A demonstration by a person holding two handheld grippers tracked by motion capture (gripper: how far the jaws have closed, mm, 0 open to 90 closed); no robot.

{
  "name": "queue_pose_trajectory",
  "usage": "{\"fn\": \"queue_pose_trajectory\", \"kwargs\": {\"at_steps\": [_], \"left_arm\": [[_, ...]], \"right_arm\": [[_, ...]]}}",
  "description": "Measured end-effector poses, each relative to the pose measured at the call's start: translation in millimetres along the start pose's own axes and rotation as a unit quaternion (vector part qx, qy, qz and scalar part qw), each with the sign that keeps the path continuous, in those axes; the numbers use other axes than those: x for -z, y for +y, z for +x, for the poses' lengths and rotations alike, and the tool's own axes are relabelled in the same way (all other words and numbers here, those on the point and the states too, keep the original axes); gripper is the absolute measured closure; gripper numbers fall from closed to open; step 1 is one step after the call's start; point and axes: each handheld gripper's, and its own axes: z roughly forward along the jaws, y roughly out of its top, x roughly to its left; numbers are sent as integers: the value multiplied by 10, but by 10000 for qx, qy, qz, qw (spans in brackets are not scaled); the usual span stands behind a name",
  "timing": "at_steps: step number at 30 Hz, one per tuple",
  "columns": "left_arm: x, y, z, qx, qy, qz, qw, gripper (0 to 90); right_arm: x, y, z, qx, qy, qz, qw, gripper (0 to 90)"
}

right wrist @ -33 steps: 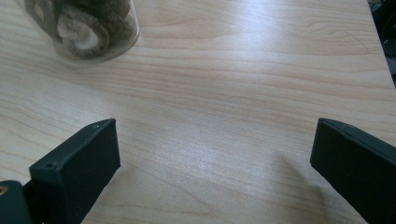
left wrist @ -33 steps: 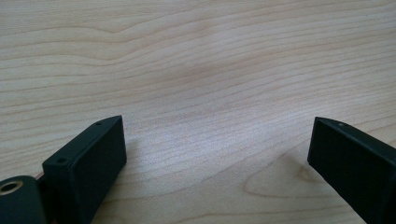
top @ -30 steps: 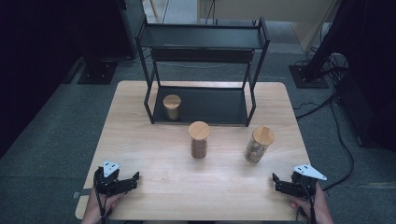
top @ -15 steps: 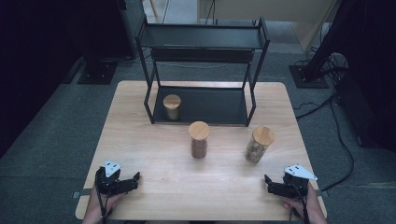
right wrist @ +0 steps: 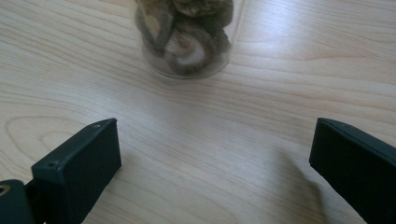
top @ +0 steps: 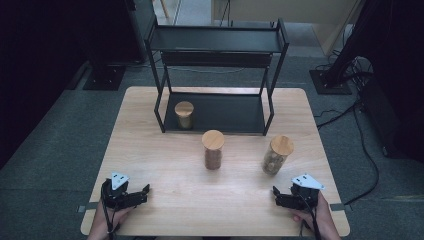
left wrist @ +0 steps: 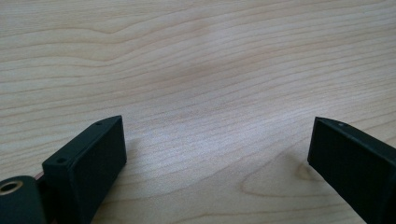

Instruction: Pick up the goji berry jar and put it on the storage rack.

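Three clear jars with wooden lids are in the high view. One jar point(top: 184, 115) stands on the bottom shelf of the black rack point(top: 220, 46). A second jar point(top: 213, 150) with dark contents stands mid-table. The third jar point(top: 276, 155), holding brown curled pieces, stands to the right. My right gripper point(top: 276, 196) rests near the front edge just below that jar, open and empty. In the right gripper view the jar's base point(right wrist: 187, 42) sits ahead of the open gripper point(right wrist: 215, 135). My left gripper point(top: 142, 192) lies open at the front left, over bare wood point(left wrist: 217, 135).
The wooden table point(top: 165, 165) has free room between the jars and the front edge. The two-tier rack takes up the table's back middle. Dark floor, stands and cables point(top: 360, 130) surround the table.
My right gripper has slid a little to the left and now sits closer below the right-hand jar. The left gripper and the jars have not moved.
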Motion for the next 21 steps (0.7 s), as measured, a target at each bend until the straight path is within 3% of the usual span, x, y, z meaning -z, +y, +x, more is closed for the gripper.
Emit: {"fn": "queue_pose_trajectory", "kwargs": {"at_steps": [11,21], "left_arm": [[3,0,7,11,-26,-5,10000,46],[2,0,4,3,-30,-5,10000,46]], "right_arm": [[-67,80,264,150,195,-59,9997,15],[-112,131,397,204,295,-119,9993,15]]}}
